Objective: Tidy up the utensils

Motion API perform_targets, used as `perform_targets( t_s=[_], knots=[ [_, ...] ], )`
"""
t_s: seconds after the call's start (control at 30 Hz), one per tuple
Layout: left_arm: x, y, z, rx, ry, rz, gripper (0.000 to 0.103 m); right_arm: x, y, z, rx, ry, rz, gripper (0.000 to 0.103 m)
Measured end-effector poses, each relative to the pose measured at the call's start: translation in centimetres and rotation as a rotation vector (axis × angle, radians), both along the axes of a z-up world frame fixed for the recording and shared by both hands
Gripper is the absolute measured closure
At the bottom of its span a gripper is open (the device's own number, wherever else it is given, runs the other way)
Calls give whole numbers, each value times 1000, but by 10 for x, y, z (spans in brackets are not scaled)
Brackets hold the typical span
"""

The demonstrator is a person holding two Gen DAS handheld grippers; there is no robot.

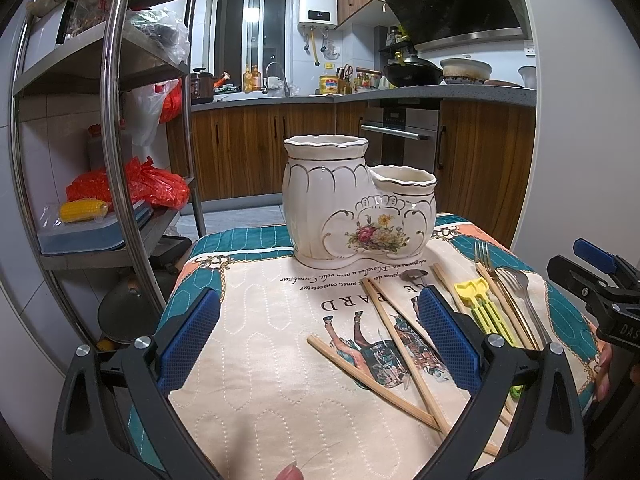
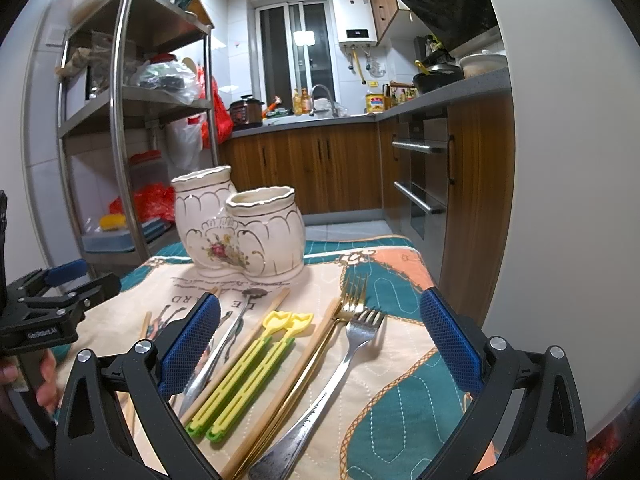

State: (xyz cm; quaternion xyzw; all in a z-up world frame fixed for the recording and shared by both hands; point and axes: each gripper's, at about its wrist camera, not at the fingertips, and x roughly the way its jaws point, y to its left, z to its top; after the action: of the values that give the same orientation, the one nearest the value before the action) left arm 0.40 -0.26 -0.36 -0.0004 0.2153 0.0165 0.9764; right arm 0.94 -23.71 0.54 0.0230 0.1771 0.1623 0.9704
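Nothing is picked up yet: both the left gripper and right gripper hover with jaws spread wide. The ceramic holder stands mid-frame on the table; the silver fork, gold fork, and probably four chopsticks lie below it. Next, one utensil needs pinching.
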Motion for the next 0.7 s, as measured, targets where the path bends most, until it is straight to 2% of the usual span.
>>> perform_targets(
  t_s=[0.3,0.7],
  knots=[
    [3,-1,0,-5,13,-3,5,1,0,-1,4,4,0,4],
    [1,1,-2,3,24,4,5,10,5,-3,-4,83,-18,4]
  ],
)
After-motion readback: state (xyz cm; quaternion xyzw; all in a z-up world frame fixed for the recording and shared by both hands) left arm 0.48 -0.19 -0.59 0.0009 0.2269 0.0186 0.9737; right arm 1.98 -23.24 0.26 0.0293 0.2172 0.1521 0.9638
